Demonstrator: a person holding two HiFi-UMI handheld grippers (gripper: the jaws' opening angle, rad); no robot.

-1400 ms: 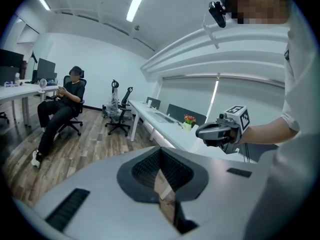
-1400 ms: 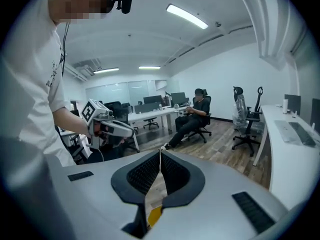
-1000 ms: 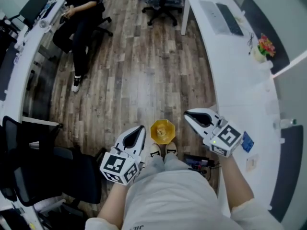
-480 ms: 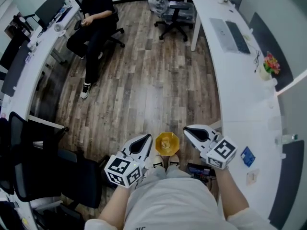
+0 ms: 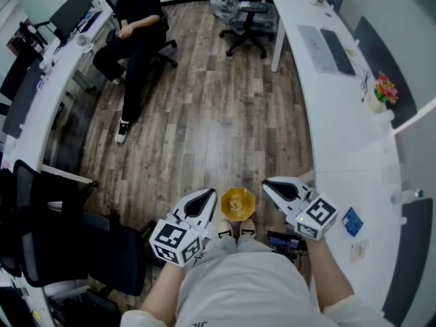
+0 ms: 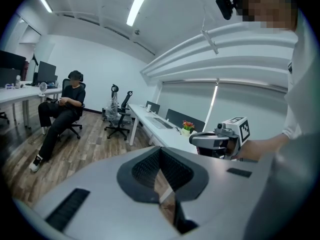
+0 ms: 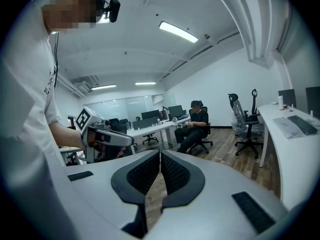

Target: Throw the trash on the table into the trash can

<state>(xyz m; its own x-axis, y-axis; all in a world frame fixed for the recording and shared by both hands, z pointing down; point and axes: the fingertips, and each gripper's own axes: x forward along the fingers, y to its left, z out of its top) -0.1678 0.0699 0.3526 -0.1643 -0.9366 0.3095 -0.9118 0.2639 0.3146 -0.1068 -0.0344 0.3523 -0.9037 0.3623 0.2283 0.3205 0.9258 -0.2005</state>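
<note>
In the head view I stand on a wooden floor with both grippers held out in front of my waist. A small yellow trash can (image 5: 237, 203) stands on the floor just ahead of my shoes, between the two grippers. My left gripper (image 5: 205, 195) is shut and empty, its pads meeting (image 6: 160, 151). To the can's right is my right gripper (image 5: 268, 182), also shut with nothing in it (image 7: 160, 155). The white table (image 5: 354, 148) runs along my right. A small blue item (image 5: 351, 222) and a pale scrap (image 5: 357, 251) lie on its near end.
Further along the table are a flower pot (image 5: 381, 90) and a keyboard (image 5: 337, 43). A seated person in black (image 5: 133, 19) is at the far left desk. Office chairs (image 5: 242, 12) stand at the back, a black chair (image 5: 68, 251) at my left, dark gear (image 5: 286, 240) by my right foot.
The head view shifted between the earliest frame and the later ones, so the room sits lower in the picture. Both grippers stay shut and hold almost the same place beside the yellow can.
</note>
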